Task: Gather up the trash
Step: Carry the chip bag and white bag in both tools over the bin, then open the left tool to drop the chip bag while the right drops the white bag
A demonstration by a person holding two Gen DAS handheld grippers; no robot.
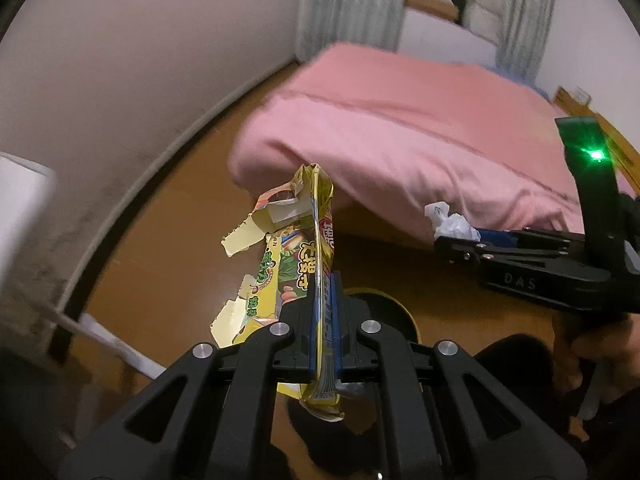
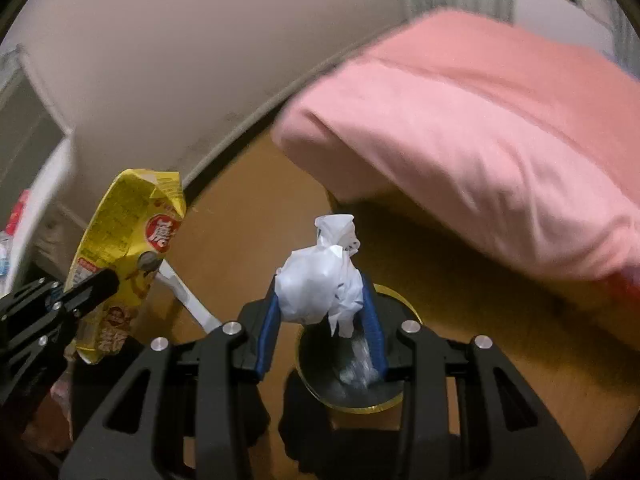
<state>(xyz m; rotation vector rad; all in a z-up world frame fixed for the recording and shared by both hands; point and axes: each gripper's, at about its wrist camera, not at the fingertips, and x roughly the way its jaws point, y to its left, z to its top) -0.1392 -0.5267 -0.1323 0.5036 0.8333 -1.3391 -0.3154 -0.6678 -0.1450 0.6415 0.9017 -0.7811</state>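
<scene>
Left gripper (image 1: 324, 312) pinches wrapper (image 1: 308, 240); right gripper (image 2: 320, 304) grips tissue (image 2: 320, 284) (perhaps plastic).

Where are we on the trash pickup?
Done: both pieces are picked up. In hand: left gripper clamps the yellow wrapper; right gripper pinches the white wad above the bin. Left: drop both in; something clear already lies inside.

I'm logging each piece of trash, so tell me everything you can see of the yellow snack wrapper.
The yellow snack wrapper is a flattened, crinkled bag, seemingly glossy film, printed with red and green graphics and Asian characters. Its top is torn open, with ragged pale flaps. It stands roughly upright, pinched edge-on in the shut left gripper, held in the air above the wooden floor.
</scene>
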